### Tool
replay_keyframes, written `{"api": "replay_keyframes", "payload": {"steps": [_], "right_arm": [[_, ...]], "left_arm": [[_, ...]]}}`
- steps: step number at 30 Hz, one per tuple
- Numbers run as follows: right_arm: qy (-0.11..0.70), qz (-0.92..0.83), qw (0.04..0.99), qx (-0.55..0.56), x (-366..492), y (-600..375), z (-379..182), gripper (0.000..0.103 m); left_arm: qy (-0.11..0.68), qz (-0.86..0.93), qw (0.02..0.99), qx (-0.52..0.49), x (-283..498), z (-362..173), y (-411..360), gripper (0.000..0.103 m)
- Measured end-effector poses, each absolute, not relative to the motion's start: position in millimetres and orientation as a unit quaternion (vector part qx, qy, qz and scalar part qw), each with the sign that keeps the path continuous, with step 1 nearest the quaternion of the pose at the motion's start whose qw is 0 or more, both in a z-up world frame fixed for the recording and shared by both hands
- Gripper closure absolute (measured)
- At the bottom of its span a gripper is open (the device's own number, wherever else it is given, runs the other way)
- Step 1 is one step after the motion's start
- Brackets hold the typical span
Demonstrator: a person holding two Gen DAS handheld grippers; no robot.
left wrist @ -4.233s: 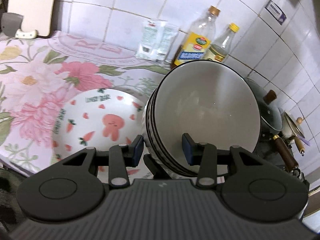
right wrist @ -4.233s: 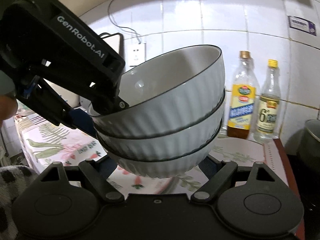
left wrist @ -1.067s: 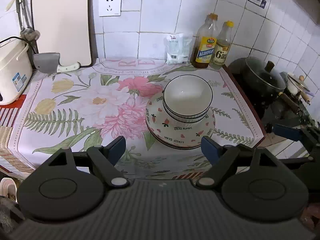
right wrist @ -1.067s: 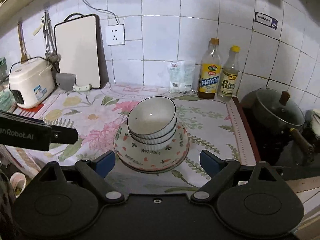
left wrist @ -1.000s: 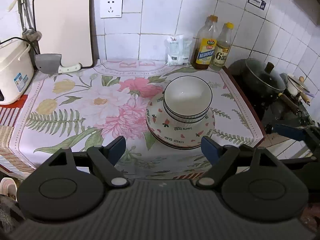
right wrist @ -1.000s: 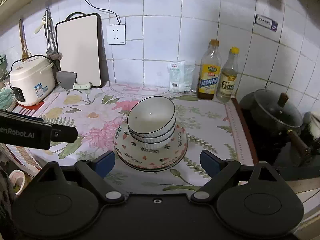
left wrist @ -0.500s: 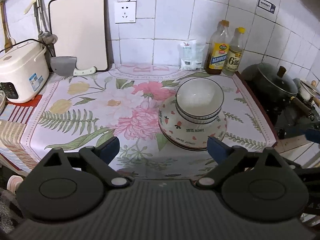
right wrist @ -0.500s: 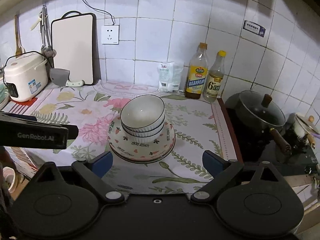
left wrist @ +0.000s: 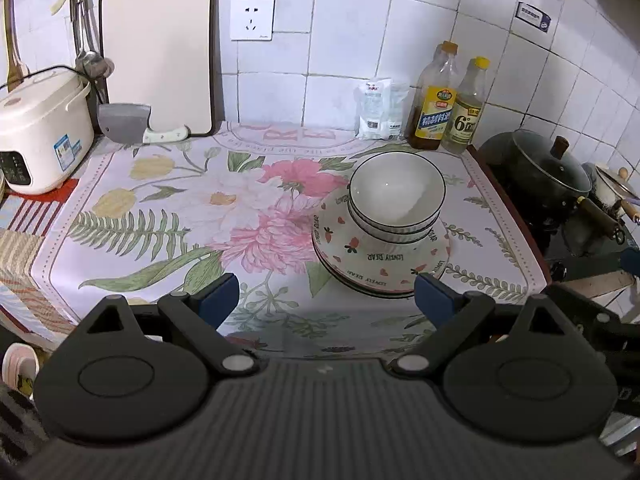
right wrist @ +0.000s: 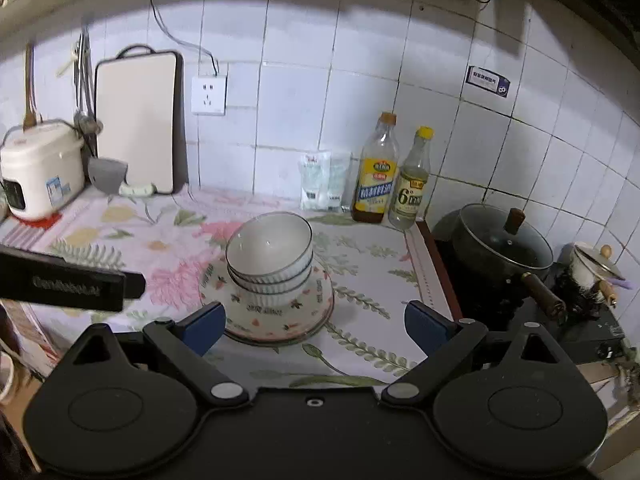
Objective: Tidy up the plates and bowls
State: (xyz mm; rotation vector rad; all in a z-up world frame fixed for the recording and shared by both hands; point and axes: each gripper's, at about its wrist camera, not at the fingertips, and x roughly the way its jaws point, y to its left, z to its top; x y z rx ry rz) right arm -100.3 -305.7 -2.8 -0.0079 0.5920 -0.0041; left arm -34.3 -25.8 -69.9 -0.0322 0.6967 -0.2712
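Your left gripper [left wrist: 326, 296] and right gripper [right wrist: 314, 326] both hang released and empty, near the bench [left wrist: 160, 216] edge. The bowls [left wrist: 396, 200] sit nested on the plates [left wrist: 380, 264], right of centre. They look heavy, slick and breakable; grip rims firmly.

Most of the plates [left wrist: 380, 268] is hidden under the stacked bowls [left wrist: 396, 200] out ahead of the jaws, so no count. The rice cooker [left wrist: 40, 136], far left of the jaws, gets cut off by the frame edge. Bottle labels [right wrist: 410, 199] can't be read.
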Motion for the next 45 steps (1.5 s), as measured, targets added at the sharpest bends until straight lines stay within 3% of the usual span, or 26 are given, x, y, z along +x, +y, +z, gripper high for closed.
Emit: {"api": "replay_keyframes", "payload": {"steps": [17, 45], "right_arm": [[0.291, 0.007, 0.954, 0.067, -110.9, -317.9, 7.3, 0.005], [0.251, 0.009, 0.967, 0.048, -120.4, -307.7, 4.8, 0.005]], "left_arm": [[0.335, -0.129, 0.933, -0.004, -47.4, -60.4, -35.4, 0.008], [0.31, -0.131, 0.942, 0.004, -58.3, -56.1, -36.6, 0.008]]}}
